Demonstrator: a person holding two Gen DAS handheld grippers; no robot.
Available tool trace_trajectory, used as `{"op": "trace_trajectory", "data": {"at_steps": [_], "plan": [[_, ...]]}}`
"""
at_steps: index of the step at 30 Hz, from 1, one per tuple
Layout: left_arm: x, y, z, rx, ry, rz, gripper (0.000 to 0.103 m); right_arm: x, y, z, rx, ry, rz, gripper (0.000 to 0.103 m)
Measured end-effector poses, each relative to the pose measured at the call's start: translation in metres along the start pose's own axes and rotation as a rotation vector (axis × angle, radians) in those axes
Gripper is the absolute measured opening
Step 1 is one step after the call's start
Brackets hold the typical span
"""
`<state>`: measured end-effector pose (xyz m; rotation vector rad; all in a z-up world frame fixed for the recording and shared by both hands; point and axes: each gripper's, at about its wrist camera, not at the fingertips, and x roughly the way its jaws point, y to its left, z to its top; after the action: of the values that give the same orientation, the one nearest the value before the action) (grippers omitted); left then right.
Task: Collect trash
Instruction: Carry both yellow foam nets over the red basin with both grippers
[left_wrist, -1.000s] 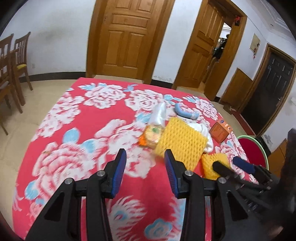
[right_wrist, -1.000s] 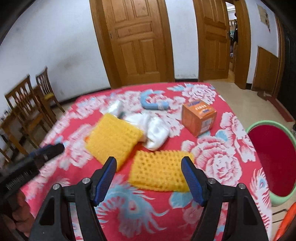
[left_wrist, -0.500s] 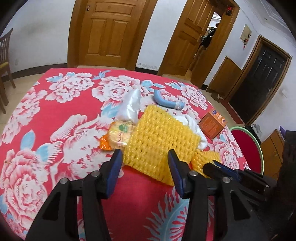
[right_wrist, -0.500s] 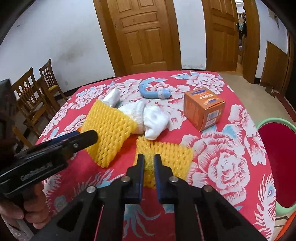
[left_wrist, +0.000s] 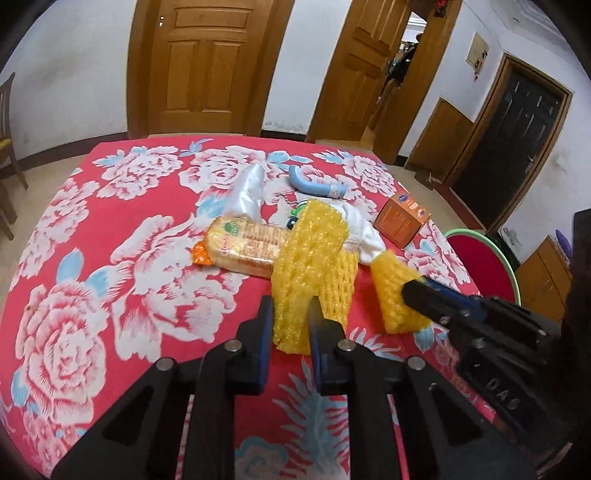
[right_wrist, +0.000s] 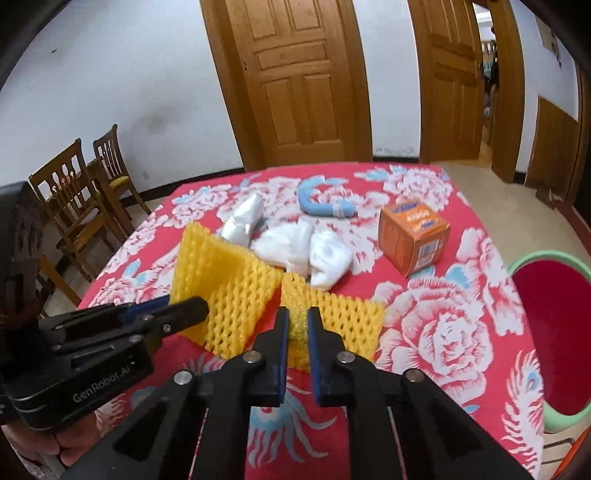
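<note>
Two grippers are each clenched on a yellow foam net: the left gripper (left_wrist: 290, 319) pinches the larger net (left_wrist: 310, 266) by its near edge, and the right gripper (right_wrist: 294, 326) pinches the smaller net (right_wrist: 332, 314), just right of the larger one. Both holds look shallow, so the springy mesh could slip free on lifting. Beside the larger net, the snack packet (left_wrist: 245, 245) and white socks (right_wrist: 306, 251) may get dragged along the surface (left_wrist: 110, 258).

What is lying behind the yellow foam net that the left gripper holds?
Behind the yellow foam net shut in the left gripper lie a biscuit packet and white socks. The net covers the packet's right end and part of the socks.
</note>
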<state>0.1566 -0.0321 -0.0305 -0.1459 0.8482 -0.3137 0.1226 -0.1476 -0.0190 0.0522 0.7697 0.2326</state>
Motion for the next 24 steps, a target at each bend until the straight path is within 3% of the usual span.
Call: {"op": "trace_trajectory", "data": {"at_steps": [8, 15, 24], "plan": [[-0.035, -0.001, -0.012, -0.026, -0.042, 0.011, 0.017, -0.03, 0.004, -0.002, 0.01, -0.045, -0.024, 0.011], [-0.062, -0.015, -0.031, 0.013, -0.087, 0.006, 0.017, -0.051, 0.006, -0.026, 0.025, -0.057, -0.068, 0.011], [-0.068, -0.024, -0.059, 0.026, -0.066, 0.019, 0.017, -0.07, 0.005, -0.056, 0.004, -0.084, -0.064, 0.011]]}}
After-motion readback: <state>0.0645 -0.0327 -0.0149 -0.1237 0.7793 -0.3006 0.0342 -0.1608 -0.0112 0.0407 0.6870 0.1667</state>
